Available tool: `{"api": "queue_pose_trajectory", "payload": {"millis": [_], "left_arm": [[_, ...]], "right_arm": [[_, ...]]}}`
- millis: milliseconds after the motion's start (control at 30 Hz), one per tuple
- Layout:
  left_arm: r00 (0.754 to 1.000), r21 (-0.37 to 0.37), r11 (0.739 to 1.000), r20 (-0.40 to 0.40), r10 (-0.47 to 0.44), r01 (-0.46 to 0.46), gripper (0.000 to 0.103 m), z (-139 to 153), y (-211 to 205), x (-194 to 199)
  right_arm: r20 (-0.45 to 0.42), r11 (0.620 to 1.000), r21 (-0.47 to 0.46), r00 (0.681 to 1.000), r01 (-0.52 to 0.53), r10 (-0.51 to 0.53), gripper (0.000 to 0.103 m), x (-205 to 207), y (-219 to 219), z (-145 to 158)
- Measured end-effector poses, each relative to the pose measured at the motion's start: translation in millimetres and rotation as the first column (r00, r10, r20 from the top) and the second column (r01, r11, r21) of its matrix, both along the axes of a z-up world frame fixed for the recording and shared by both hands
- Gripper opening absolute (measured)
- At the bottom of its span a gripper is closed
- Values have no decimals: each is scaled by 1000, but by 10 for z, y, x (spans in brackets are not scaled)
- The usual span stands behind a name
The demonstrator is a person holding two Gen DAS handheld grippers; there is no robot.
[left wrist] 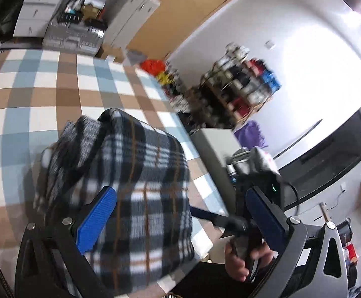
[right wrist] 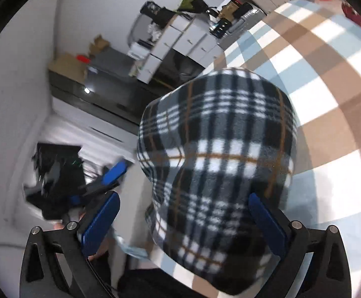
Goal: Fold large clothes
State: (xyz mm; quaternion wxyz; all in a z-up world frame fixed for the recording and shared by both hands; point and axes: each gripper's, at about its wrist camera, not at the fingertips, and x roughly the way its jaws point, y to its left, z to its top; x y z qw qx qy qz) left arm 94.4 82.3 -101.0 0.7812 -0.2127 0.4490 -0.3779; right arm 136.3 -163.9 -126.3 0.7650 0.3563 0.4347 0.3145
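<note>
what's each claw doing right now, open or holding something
Left claw: open, fingers spread wide, gripping nothing; the plaid garment lies in front of it.
Right claw: open, fingers wide either side of the plaid garment, not clamped on it.

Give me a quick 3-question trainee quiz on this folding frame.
1. True or false: the plaid garment lies folded on the checked cloth.
2. The left gripper is: A) open, B) shut on the garment.
3. What colour are the pads of the right gripper?

Key: 1 true; 2 A; 3 blue.
</note>
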Motion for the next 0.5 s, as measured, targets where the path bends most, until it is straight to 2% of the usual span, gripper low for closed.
{"api": "queue_pose_trajectory", "payload": {"millis": [100, 167, 300, 367, 500], "left_arm": [[995, 48, 999, -96, 29, -24, 102, -187, -110, 281], [987, 56, 997, -149, 53, -46, 102, -344, -49, 332], [972, 14, 997, -223, 78, -76, 102, -482, 22, 421], [970, 31, 997, -230, 81, -75, 101, -463, -1, 431], [985, 166, 985, -154, 81, -55, 101, -375, -210, 340]], "right_arm": [[1, 998, 42, 999, -38, 38, 103, 40, -27, -44], [0, 997, 56, 998, -60, 60, 103, 57, -45, -71], [-19, 993, 85, 997, -79, 81, 103, 55, -78, -140], [-17, 993, 60, 994, -103, 105, 103, 84, -27, -113], [-3, 992, 6, 992, -126, 126, 103, 61, 20, -49]]}}
